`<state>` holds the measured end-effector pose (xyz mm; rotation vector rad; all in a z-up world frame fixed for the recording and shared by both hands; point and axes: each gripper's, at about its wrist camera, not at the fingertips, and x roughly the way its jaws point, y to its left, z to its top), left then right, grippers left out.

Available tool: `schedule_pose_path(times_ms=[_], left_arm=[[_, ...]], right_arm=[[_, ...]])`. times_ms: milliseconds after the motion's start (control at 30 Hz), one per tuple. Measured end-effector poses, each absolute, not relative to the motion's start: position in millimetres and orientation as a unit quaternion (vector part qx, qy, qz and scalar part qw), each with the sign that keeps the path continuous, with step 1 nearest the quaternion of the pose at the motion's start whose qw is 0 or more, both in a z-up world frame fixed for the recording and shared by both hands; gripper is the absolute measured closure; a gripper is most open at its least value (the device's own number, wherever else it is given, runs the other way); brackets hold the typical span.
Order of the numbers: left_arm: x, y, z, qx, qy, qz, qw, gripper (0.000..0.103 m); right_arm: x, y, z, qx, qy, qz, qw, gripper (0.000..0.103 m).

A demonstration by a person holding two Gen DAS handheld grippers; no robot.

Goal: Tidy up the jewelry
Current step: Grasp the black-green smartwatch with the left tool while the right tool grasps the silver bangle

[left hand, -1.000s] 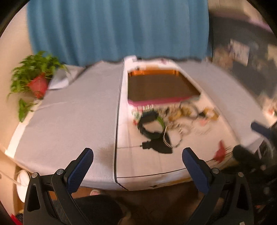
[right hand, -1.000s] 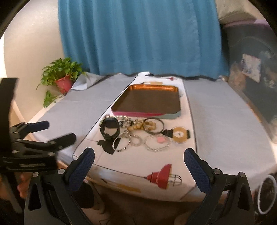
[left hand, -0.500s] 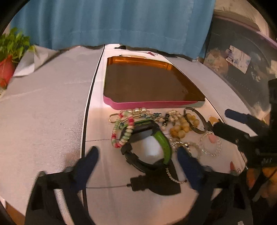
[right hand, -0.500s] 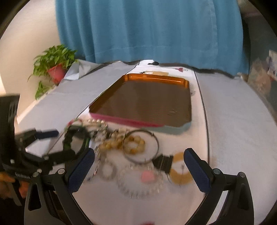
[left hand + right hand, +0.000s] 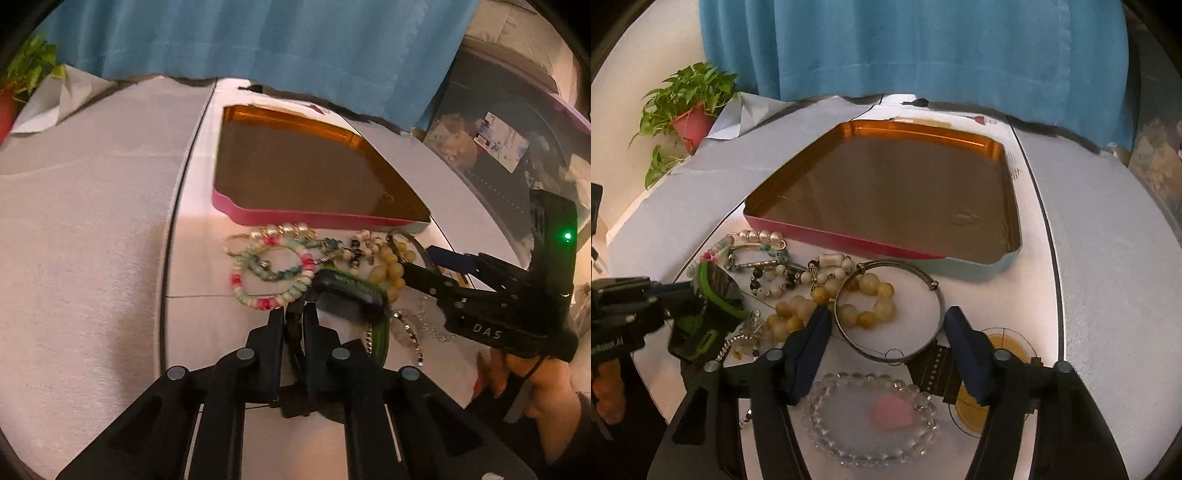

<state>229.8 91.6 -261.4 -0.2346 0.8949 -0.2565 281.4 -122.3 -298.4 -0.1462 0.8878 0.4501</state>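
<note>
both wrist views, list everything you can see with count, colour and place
tray: 1, pink and blue sides, brown inside, empty, behind the jewelry
watch: 1, black and green, left of the pile
metal bangle: 1, silver, centre
yellow bead bracelet: 1, inside the bangle
clear bead bracelet: 1, near edge
pink-green bead bracelet: 1, left
potted plant: 1, green, red pot, far left
curtain: 1, blue, behind
left gripper: closing on the watch strap
right gripper: closing around the bangle

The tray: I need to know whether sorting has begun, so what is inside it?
No jewelry shows inside the tray, only its bare brown floor. The near rim hides a thin strip behind it.
</note>
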Motion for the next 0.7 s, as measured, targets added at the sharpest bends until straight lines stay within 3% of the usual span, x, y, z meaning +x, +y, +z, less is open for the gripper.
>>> schedule_pose_path(times_ms=[300, 500, 600, 700], left_arm=[[206.4, 102.9, -242.4, -0.11, 0.401, -0.132, 0.9, 0.095], [193.3, 101.8, -261.4, -0.09, 0.438, -0.117, 0.887, 0.092], [183.0, 103.2, -260.5, -0.084, 0.429, -0.101, 0.894, 0.083], [167.5, 103.1, -254.8, -0.078, 0.419, -0.089, 0.9, 0.045]], right_arm=[[250.5, -150.6, -270.3, -0.041, 0.386, 0.202, 0.899, 0.041], [212.0, -183.8, -267.2, -0.049, 0.395, 0.164, 0.903, 0.041], [196.6, -192.9, -271.4, -0.047, 0.4, 0.17, 0.899, 0.041], [195.5, -196.5, -279.6, -0.052, 0.404, 0.175, 0.896, 0.041]])
